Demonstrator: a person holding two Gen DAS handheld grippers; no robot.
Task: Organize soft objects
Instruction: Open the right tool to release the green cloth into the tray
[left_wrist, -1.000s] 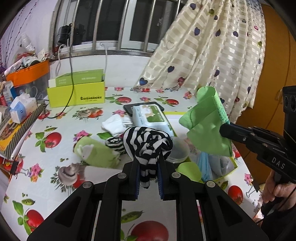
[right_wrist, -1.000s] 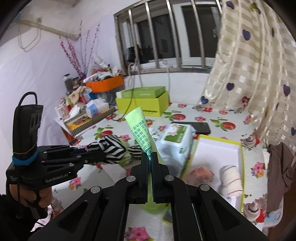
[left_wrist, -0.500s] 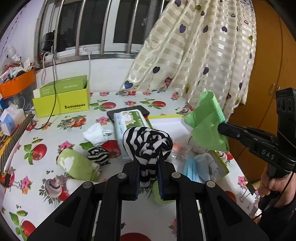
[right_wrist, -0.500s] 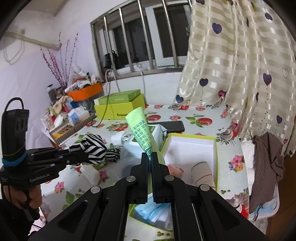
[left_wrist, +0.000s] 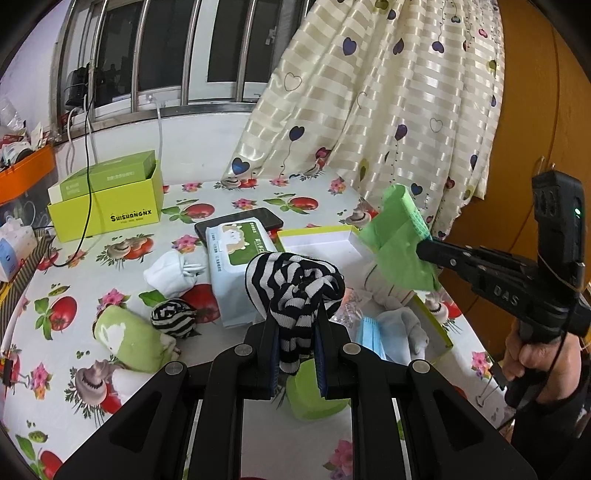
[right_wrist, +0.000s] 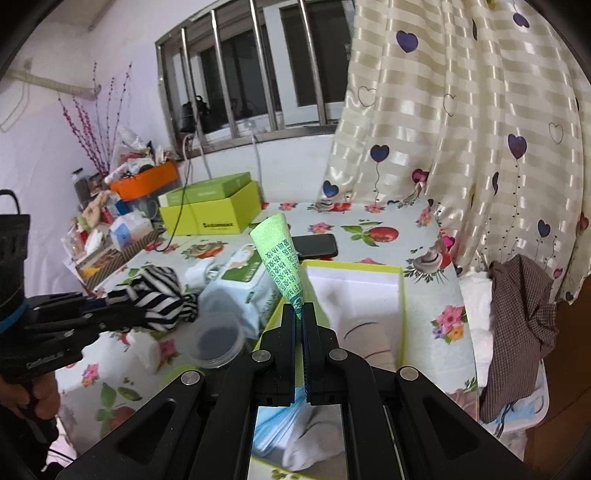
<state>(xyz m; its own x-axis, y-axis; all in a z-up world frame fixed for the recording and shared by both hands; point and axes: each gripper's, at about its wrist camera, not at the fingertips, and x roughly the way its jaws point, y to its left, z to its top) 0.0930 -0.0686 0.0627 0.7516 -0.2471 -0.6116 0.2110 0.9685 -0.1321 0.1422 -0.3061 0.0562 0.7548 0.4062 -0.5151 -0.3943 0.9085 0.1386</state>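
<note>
Left wrist: "SUISHANGNX" on lime box, "DAS" on right gripper. Left gripper held above table, clamped on striped sock. 2 striped socks; other one balled on tablecloth.

Right wrist: fingers pinched on green cloth, over open white tray; print on cloth unreadable.

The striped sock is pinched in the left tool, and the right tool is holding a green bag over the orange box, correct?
Not quite. The striped sock is pinched in the left tool, and the right tool does hold a green bag, but the box under it is white with a yellow-green rim, not orange. The right wrist view shows this.
</note>
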